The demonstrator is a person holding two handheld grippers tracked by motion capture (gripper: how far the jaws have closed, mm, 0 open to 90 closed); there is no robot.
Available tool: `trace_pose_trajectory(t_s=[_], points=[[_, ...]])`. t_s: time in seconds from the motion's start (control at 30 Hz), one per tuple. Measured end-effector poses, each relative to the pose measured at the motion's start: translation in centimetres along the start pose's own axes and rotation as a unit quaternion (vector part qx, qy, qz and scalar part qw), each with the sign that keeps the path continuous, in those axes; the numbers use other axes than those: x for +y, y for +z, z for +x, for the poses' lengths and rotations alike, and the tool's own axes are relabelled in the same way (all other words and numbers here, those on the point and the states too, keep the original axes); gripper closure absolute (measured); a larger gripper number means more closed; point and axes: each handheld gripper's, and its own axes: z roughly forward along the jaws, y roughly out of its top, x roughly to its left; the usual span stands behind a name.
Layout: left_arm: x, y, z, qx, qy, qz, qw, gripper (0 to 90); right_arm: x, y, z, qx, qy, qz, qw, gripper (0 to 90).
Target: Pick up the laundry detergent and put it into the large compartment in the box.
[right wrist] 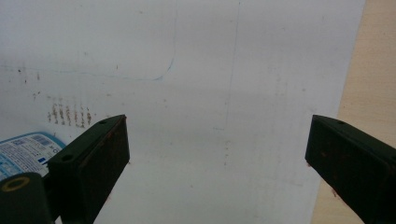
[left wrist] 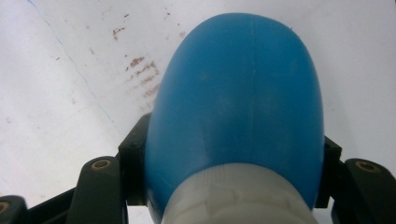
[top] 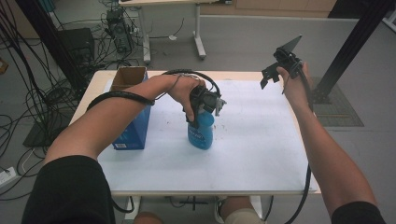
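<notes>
Gripping the upright blue bottle (top: 201,133) from above, the left gripper (top: 206,103) points down; the right gripper (top: 271,74), raised, holds its fingers (right wrist: 93,158) apart.

blue bottle (left wrist: 238,93) — white neck — clamped by tongs (left wrist: 229,172) | white sheet (left wrist: 60,93)

One blue bottle (top: 201,132), one blue carton (top: 133,116), two tongs, one white sheet (top: 261,140)

Lab or workshop space. Cable bundles (top: 28,93) trail over grey floor, a computer tower (top: 119,32) sits on it. Black rig frame (top: 355,44) beside white-covered table (top: 261,154).
</notes>
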Motion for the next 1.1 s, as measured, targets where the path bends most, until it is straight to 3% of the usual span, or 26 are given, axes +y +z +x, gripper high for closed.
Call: trace_pose_trajectory(t_s=[0.47,1.1], points=[[0.22,0.01,0.09,0.0,0.003,0.003,1.0,37.4,0.03,0.17,-0.06,0.0,0.001,0.001,1.0,6.4],[0.14,0.02,-0.04,0.0,-0.008,0.003,1.0,37.6,0.22,0.46,0.14,-0.002,0.001,0.003,1.0,6.4]])
